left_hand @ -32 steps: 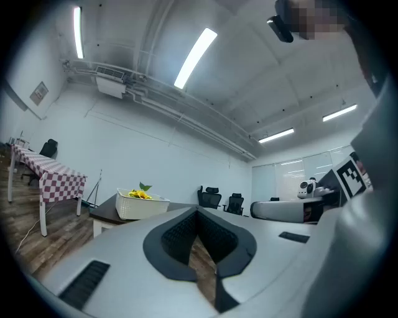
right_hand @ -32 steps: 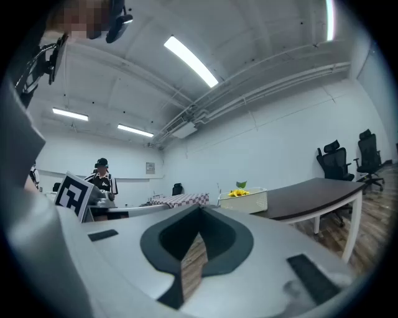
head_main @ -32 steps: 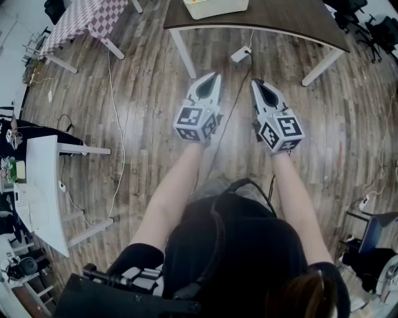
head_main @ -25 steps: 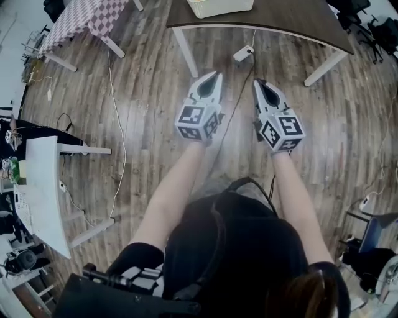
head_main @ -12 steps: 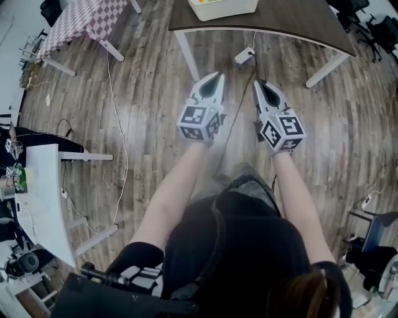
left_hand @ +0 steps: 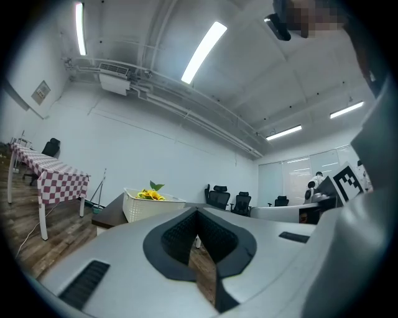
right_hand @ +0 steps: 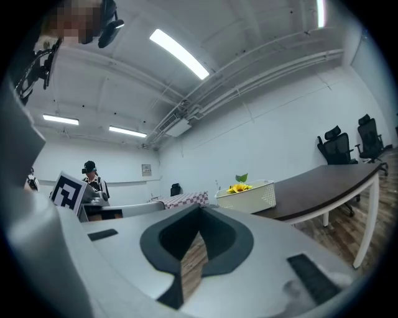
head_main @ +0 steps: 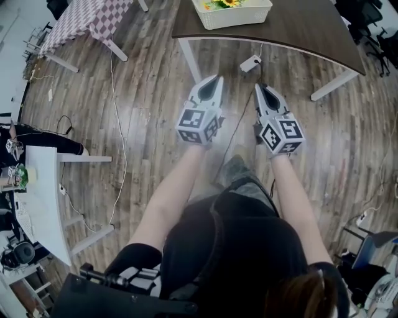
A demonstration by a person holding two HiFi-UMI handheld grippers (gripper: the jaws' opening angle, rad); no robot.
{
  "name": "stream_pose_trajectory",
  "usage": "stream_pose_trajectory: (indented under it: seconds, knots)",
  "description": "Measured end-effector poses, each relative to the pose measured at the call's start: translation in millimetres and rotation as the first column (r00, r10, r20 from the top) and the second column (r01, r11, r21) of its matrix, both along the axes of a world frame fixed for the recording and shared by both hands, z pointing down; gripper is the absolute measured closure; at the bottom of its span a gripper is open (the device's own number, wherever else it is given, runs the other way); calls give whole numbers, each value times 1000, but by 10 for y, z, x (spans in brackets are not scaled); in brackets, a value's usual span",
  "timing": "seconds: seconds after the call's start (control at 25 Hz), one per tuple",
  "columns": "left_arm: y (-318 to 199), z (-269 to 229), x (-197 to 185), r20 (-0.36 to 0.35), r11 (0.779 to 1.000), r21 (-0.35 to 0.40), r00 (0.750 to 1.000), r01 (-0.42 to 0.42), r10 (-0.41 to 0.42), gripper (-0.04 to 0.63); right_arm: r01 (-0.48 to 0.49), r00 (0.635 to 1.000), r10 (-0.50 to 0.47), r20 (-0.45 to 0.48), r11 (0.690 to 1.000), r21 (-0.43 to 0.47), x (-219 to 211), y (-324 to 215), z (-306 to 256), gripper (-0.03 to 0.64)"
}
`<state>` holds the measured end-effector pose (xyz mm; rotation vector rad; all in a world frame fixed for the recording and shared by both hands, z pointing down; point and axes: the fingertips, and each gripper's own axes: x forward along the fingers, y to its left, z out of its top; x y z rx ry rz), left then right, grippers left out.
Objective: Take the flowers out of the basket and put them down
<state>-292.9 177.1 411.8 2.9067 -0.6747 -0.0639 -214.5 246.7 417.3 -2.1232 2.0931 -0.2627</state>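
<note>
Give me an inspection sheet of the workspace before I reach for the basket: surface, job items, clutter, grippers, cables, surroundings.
Surface: dark brown tabletop on white legs, ahead of both grippers; only partly in view.
Job's things: white lattice plastic basket stands on the table; yellow flowers with a green leaf lie inside it.
Clutter: nothing seen on the visible tabletop.
Grippers: left gripper and right gripper both shut, empty, short of the table.
Cables: white power block on the plank floor under the table edge, dark cable running from it; thin white cable at left.
Surroundings: table with checked cloth, white desk, black office chairs.
</note>
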Motion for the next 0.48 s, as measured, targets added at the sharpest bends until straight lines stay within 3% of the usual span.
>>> stream_pose_trajectory:
  seconds: [0.48]
  knots:
    - [-675, 105, 857, 25, 999, -23, 999, 27, -27, 595, 59, 998, -59, 14, 998, -13, 800, -765, 24, 614]
